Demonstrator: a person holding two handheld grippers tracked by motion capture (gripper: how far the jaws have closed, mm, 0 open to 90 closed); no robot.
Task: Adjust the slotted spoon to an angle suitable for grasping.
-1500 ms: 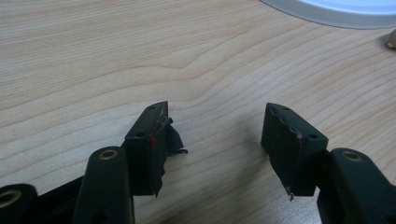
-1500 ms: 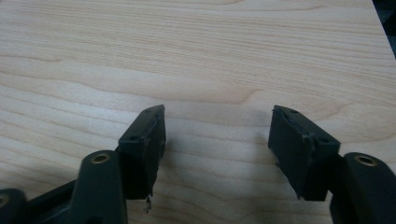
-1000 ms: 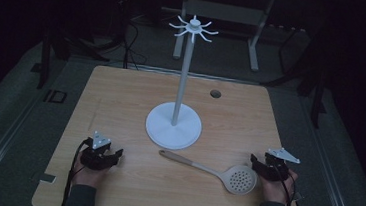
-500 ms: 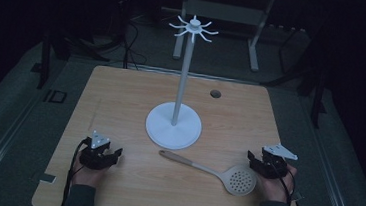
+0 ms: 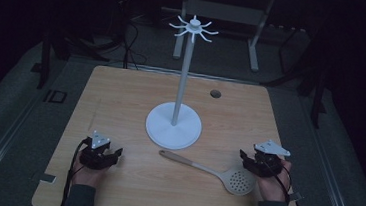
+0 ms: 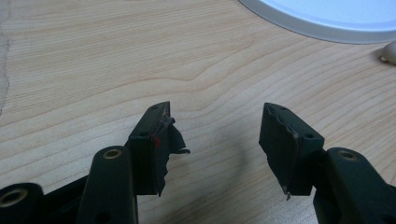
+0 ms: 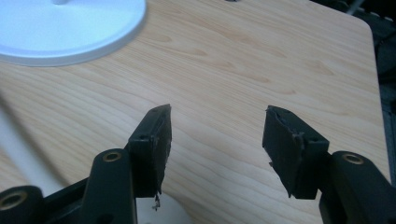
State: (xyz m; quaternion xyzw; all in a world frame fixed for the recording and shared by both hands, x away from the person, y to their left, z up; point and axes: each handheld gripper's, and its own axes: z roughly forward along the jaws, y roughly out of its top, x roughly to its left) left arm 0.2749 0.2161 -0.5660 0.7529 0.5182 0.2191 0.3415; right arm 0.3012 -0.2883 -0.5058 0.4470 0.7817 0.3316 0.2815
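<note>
Left hand-held gripper (image 5: 100, 152) low over the wooden worktop (image 5: 120, 107) near its front left, jaws spread wide on nothing. Right hand-held gripper (image 5: 262, 162) at front right, likewise agape and empty, just beside the bowl of a beige slotted spoon (image 5: 212, 172) lying flat. White hook stand (image 5: 174, 125) upright at centre.
</note>
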